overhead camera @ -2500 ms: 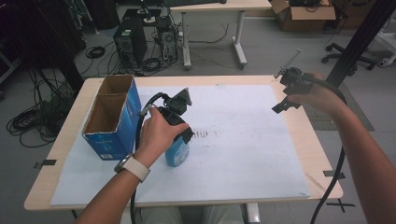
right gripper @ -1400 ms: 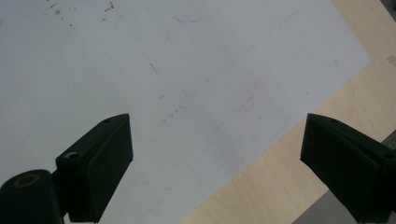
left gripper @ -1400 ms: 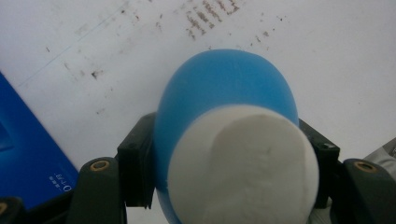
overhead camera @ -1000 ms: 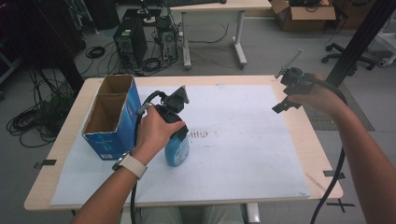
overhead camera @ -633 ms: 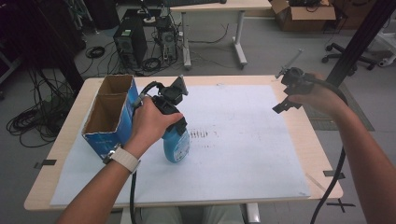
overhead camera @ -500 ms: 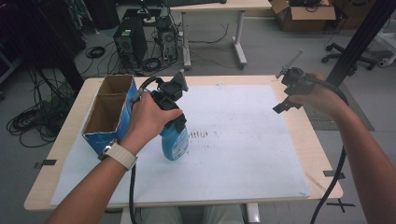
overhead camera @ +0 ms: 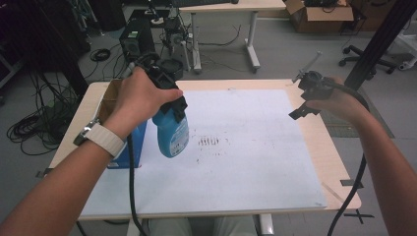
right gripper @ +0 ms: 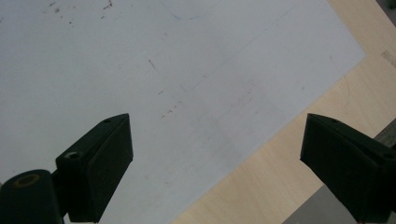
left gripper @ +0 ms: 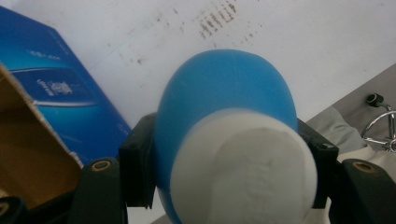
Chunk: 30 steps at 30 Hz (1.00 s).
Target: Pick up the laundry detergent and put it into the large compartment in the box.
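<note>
A blue bottle [overhead camera: 171, 133] with a white cap [left gripper: 243, 172] hangs clear of the table, beside the open blue cardboard box [overhead camera: 129, 142]. My left gripper [overhead camera: 169, 105] is shut on the bottle just under its cap, and in the left gripper view the black jaws press on both sides of the bottle [left gripper: 224, 98]. My right gripper [overhead camera: 305, 96] is held in the air over the table's right edge. Its jaws stand wide apart in the right gripper view, with nothing between them [right gripper: 215, 158].
A white sheet [overhead camera: 246, 147] with dark scuff marks covers most of the wooden table [overhead camera: 339, 162]. The blue box [left gripper: 56, 102] stands at the table's left side. Beyond the table are cables, computer cases and another desk on the floor.
My left gripper has lifted the blue bottle off the sheet and carried it up and left, toward the box. The right gripper has stayed where it was.
</note>
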Motion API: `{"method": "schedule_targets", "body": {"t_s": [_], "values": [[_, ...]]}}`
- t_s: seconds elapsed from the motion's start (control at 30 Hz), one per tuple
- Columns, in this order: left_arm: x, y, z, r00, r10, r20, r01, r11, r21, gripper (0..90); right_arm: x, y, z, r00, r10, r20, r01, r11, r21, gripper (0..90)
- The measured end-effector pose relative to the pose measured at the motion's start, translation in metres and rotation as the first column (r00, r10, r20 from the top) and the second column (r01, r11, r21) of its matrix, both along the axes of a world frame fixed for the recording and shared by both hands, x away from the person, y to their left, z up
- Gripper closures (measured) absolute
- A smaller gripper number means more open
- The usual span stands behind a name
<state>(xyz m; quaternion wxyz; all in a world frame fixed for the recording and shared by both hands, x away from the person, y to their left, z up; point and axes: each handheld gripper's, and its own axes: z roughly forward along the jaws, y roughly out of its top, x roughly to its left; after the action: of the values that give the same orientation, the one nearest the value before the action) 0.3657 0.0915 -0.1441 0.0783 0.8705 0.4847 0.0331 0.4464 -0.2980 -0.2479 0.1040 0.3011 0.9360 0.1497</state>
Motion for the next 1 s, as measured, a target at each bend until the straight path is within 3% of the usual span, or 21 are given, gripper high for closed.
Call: {"method": "schedule_targets", "body": {"t_s": [0.07,0.13,0.2,0.4,0.5,0.57,0.73,0.83,0.87,0.9,0.97,1.0], "values": [[0.001,0.006,0.014,1.0,0.007,0.001,-0.007,1.0,0.002,37.4,0.0,0.001,0.0,1.0,0.0,-0.003,0.0,1.0,-0.004,9.3],[0.001,0.008,0.019,0.9999,0.014,0.005,-0.014,0.9999,0.001,37.3,0.0,0.001,0.0,1.0,0.0,-0.003,0.0,1.0,-0.006,9.3],[0.002,0.017,0.036,0.9986,0.043,0.031,-0.043,0.999,-0.011,37.3,0.001,0.0,0.0,1.0,-0.002,-0.004,0.002,1.0,-0.005,9.3],[0.004,0.028,0.054,0.9962,0.078,0.039,-0.078,0.9969,0.001,37.3,0.001,0.0,0.0,1.0,-0.003,-0.005,0.003,1.0,-0.008,9.3],[0.008,0.041,0.068,0.9896,0.134,0.053,-0.133,0.991,-0.008,37.4,0.001,0.0,0.001,1.0,-0.005,-0.006,0.005,1.0,-0.008,9.2],[0.009,0.043,0.07,0.989,0.138,0.052,-0.138,0.9904,-0.003,37.4,0.001,0.0,0.001,1.0,-0.004,-0.005,0.004,1.0,-0.007,9.2],[0.017,0.066,0.086,0.9734,0.213,0.084,-0.213,0.977,-0.009,37.5,0.001,0.0,0.001,1.0,-0.004,-0.007,0.003,1.0,-0.01,9.2],[0.018,0.073,0.089,0.9703,0.227,0.084,-0.227,0.9738,-0.004,37.5,0.001,-0.001,0.001,1.0,-0.006,-0.007,0.006,1.0,-0.01,9.2],[0.02,0.083,0.092,0.9618,0.257,0.095,-0.257,0.9663,-0.004,37.4,0.002,-0.001,0.001,0.9999,-0.008,-0.008,0.008,1.0,-0.012,9.2],[0.02,0.083,0.092,0.9618,0.257,0.095,-0.257,0.9663,-0.004,37.4,0.002,-0.001,0.001,0.9999,-0.008,-0.008,0.008,1.0,-0.012,9.2],[0.023,0.094,0.094,0.9509,0.29,0.108,-0.292,0.9564,0.0,37.5,0.002,-0.001,0.002,0.9999,-0.01,-0.008,0.009,1.0,-0.01,9.2],[0.023,0.094,0.094,0.9509,0.29,0.108,-0.292,0.9564,0.0,37.4,0.002,0.0,0.002,0.9999,-0.007,-0.008,0.007,1.0,-0.011,9.3]]}}
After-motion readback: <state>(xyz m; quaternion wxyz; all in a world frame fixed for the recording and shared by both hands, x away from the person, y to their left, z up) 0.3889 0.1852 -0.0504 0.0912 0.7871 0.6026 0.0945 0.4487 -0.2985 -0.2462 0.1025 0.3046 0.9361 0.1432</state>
